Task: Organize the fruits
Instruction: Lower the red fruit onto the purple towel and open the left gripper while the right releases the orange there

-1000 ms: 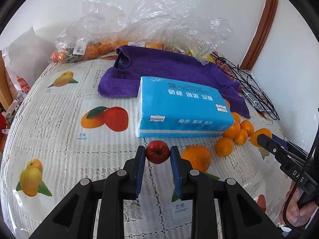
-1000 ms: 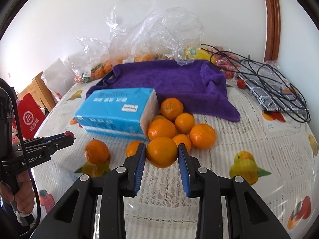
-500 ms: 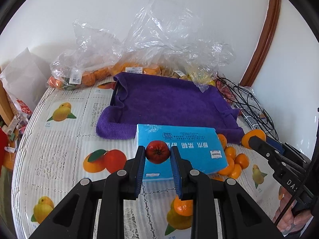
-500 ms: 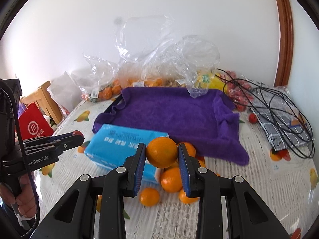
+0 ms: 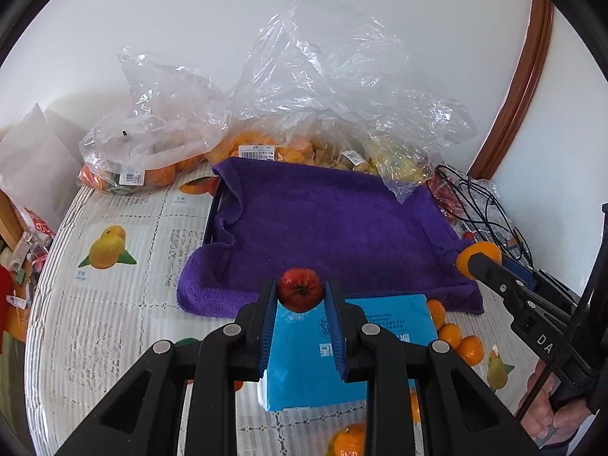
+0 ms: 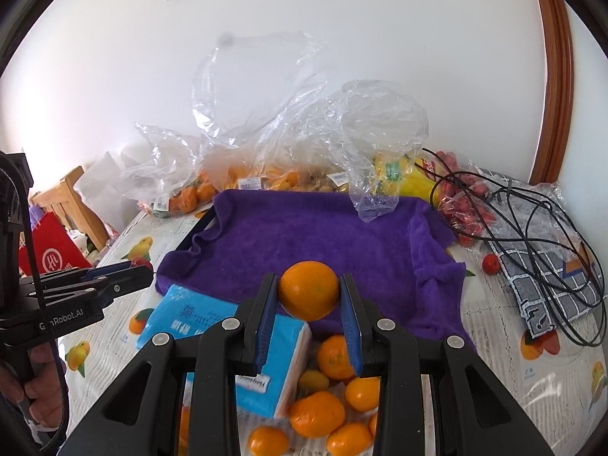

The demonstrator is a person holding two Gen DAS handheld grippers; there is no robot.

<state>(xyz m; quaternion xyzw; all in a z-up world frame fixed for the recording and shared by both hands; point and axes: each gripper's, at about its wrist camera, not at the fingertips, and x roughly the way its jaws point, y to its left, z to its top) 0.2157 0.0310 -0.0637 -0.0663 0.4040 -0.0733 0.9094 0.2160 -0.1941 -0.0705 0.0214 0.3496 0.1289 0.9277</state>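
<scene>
My left gripper [image 5: 300, 296] is shut on a small red apple [image 5: 301, 289] and holds it in the air above the near edge of a blue tissue pack [image 5: 342, 345]. My right gripper [image 6: 308, 296] is shut on an orange [image 6: 308, 289], raised over a pile of several loose oranges [image 6: 326, 399]. A tray draped with a purple towel [image 5: 326, 224] [image 6: 319, 243] lies just beyond both grippers. In the left wrist view the right gripper with its orange [image 5: 478, 259] is at the right.
Clear plastic bags of fruit [image 5: 266, 129] stand behind the towel by the wall. Black cables and a checked cloth [image 6: 547, 250] lie at the right, with red fruit in a bag [image 6: 463, 209]. The tissue pack also shows in the right wrist view [image 6: 228, 342].
Both grippers have risen from the tablecloth with their fruit and moved forward toward the purple towel. The apple and the orange stay clamped.
</scene>
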